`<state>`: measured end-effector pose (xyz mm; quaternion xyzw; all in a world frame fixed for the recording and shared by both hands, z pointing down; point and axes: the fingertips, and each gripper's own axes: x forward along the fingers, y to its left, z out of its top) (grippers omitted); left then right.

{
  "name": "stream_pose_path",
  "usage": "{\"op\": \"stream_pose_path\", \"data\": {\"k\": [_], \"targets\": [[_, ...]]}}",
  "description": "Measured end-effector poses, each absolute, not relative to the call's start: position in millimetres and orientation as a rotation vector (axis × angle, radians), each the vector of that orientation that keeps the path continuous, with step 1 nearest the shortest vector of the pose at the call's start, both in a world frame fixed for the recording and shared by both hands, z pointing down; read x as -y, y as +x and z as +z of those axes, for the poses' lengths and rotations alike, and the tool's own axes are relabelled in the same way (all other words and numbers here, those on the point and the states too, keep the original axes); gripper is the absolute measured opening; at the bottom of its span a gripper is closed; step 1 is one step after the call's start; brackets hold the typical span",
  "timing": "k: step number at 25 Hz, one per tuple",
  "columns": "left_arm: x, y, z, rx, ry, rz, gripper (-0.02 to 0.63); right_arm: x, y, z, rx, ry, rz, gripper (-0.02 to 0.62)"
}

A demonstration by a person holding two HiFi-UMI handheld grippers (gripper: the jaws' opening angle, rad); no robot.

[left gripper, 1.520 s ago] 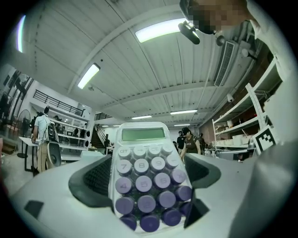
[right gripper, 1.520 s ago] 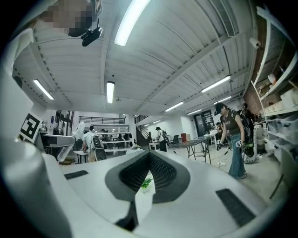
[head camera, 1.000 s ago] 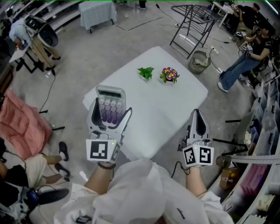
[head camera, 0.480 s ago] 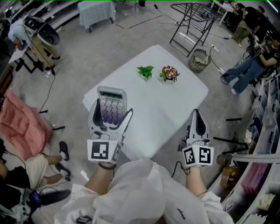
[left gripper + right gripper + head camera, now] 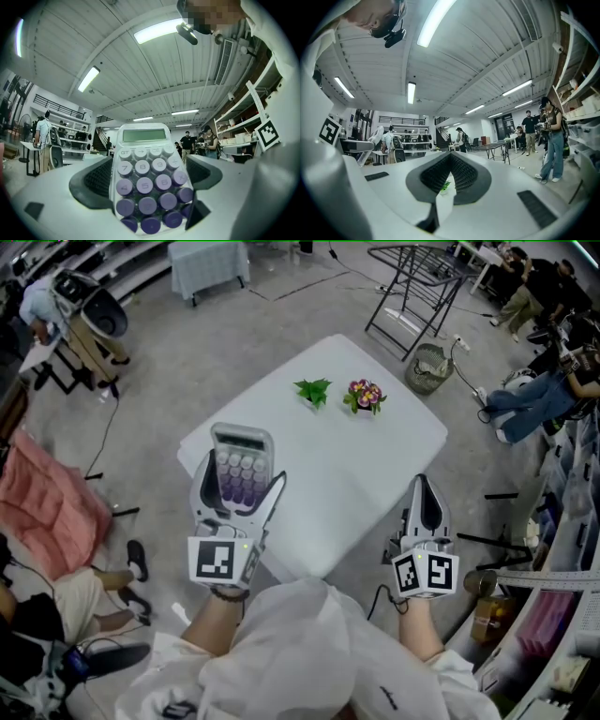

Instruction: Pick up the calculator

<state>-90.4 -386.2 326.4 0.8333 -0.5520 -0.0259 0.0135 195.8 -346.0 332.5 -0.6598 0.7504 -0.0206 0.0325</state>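
Note:
A white calculator (image 5: 238,472) with purple round keys and a grey display is held up off the white table (image 5: 375,474) by my left gripper (image 5: 236,486), whose jaws are shut on its two sides. In the left gripper view the calculator (image 5: 147,185) stands upright between the dark pads, display on top. My right gripper (image 5: 424,499) hovers over the table's right front edge with its jaws shut and nothing between them; the right gripper view shows the gripper (image 5: 449,174) with its pads pressed together.
A small green plant (image 5: 312,394) and a pot of pink flowers (image 5: 364,398) stand at the table's far side. A metal rack (image 5: 412,292) and a wire bin (image 5: 427,371) are beyond it. People sit at the far right (image 5: 544,381).
The calculator and left gripper have barely shifted. The right gripper has not moved. A seated person at the far right has moved.

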Motion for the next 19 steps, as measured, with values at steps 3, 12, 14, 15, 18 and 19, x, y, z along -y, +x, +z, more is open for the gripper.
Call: {"op": "stream_pose_path", "data": {"k": [3, 12, 14, 15, 18, 19], "targets": [[387.3, -92.2, 328.0, 1.727, 2.586, -0.06, 0.491, 346.9, 195.0, 333.3, -2.314, -2.034, -0.066, 0.017], [384.7, -89.1, 332.4, 1.699, 2.593, -0.081, 0.491, 345.2, 195.8, 336.9, -2.312, -2.046, -0.08, 0.017], [384.9, -88.2, 333.4, 1.694, 2.593, -0.087, 0.491, 345.1, 195.8, 337.9, -2.312, -2.049, -0.081, 0.017], [385.1, -87.8, 333.7, 1.693, 2.593, -0.088, 0.491, 345.0, 195.9, 338.5, -2.312, -2.05, -0.082, 0.017], [385.4, -86.9, 334.4, 1.689, 2.595, -0.087, 0.491, 345.1, 196.0, 340.2, -2.312, -2.053, -0.09, 0.017], [385.5, -86.7, 334.7, 1.688, 2.595, -0.086, 0.491, 345.2, 195.9, 340.8, -2.311, -2.054, -0.093, 0.017]]}}
